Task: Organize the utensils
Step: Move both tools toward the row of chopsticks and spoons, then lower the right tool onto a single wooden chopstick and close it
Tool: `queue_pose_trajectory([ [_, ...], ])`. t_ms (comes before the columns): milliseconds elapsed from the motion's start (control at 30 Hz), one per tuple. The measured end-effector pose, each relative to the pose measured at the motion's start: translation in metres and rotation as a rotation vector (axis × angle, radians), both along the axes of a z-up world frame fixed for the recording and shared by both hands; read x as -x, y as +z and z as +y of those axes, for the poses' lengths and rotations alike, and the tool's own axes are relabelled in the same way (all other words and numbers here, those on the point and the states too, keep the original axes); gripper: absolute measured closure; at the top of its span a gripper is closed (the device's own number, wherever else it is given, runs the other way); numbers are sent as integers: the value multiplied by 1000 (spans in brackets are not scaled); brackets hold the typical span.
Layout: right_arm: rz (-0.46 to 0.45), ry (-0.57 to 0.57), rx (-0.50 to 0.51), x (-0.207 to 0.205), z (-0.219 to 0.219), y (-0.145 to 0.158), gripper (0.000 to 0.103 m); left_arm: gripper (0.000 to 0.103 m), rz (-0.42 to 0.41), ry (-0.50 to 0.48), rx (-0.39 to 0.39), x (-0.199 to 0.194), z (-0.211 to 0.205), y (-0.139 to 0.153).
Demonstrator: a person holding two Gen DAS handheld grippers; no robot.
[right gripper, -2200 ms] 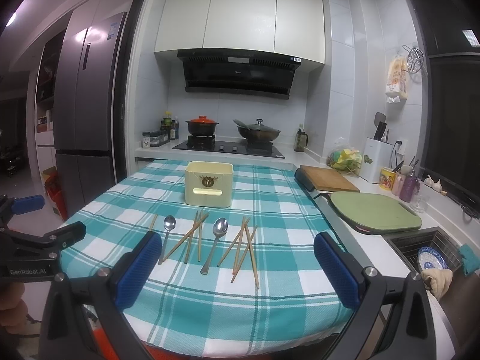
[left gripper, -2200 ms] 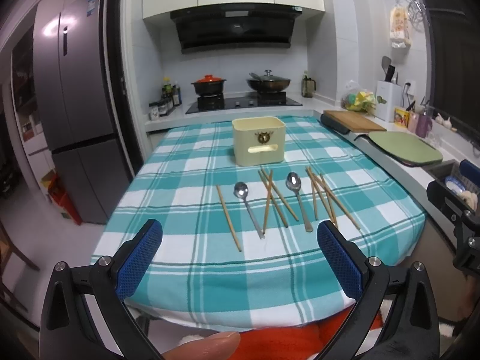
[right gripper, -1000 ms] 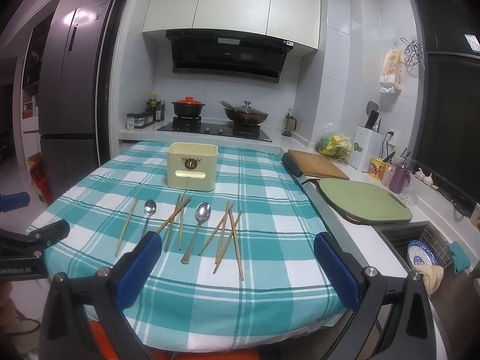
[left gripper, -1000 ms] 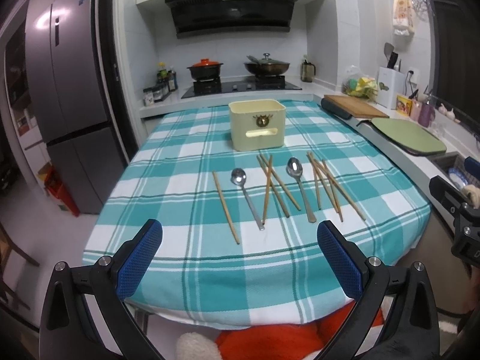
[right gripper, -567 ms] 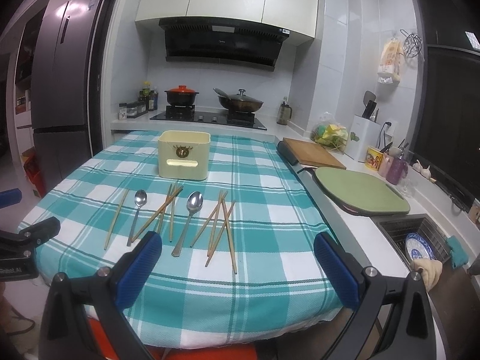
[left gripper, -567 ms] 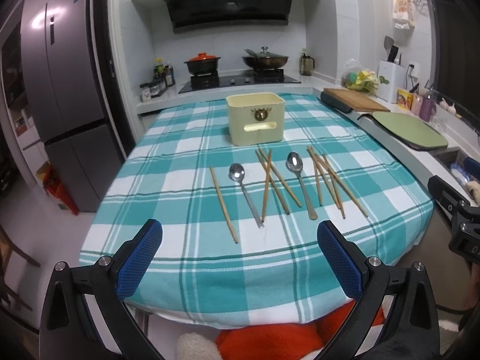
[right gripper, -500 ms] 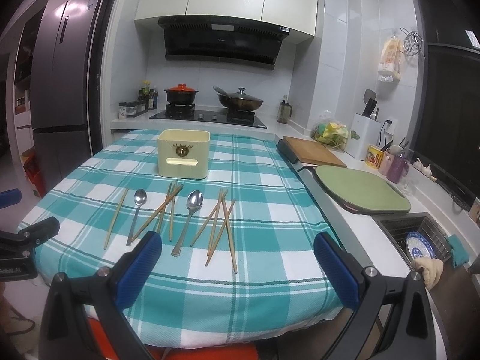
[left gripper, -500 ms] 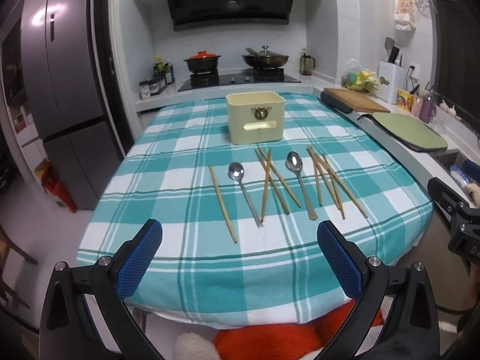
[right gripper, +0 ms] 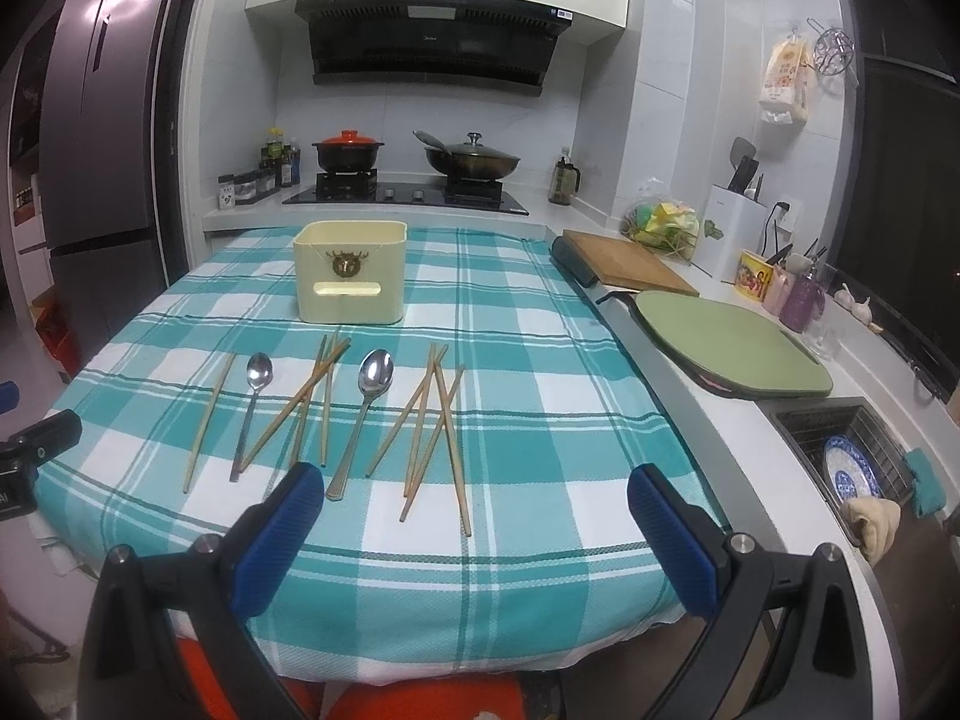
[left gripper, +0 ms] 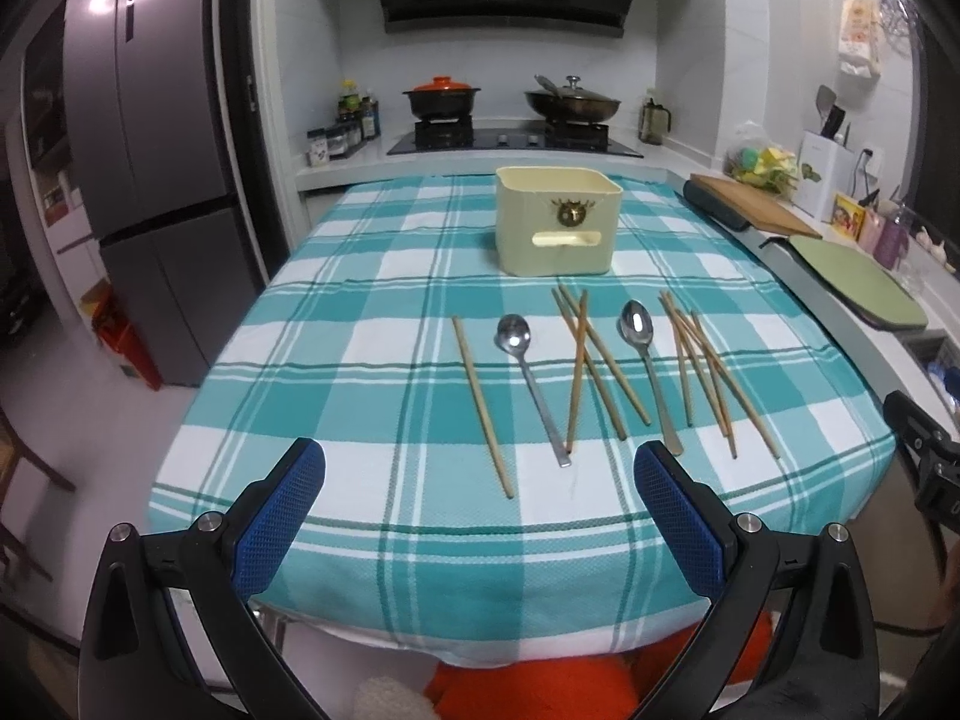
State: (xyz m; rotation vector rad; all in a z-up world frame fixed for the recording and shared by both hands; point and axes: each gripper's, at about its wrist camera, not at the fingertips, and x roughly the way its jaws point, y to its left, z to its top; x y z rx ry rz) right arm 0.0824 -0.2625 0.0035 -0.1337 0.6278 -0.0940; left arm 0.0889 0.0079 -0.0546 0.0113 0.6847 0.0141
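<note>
A cream utensil holder [left gripper: 557,219] [right gripper: 350,272] stands upright on the teal checked tablecloth [left gripper: 360,324] [right gripper: 528,372]. In front of it lie two metal spoons [left gripper: 531,387] [right gripper: 363,414] and several wooden chopsticks [left gripper: 480,396] [right gripper: 447,420], some crossed over each other. My left gripper [left gripper: 480,516] is open and empty, above the table's near edge. My right gripper [right gripper: 474,519] is open and empty, above the near edge to the right of the utensils. Part of the other gripper shows at each view's side [left gripper: 924,462] [right gripper: 30,450].
A counter runs along the right with a wooden board [right gripper: 624,261], a green mat [right gripper: 732,342] and a sink with a dish [right gripper: 852,474]. A stove with pots [left gripper: 510,114] stands behind the table. A fridge [left gripper: 156,150] stands to the left.
Both grippers have moved forward a little toward the table; the utensils look nearer and lower in view. Both stay open and nothing on the table has moved.
</note>
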Motion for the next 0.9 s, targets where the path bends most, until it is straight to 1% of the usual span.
queue_pose_trajectory([
  [400,110,-24,22,-42,-3,-25,0,0,73,43,-13,-35,11,-25],
  [800,165,-42,26,-63,-9,-39,0,0,128,53,-31,-59,10,-42],
  [900,173,-47,22,-68,-12,-42,0,0,147,56,-23,-66,12,-47],
])
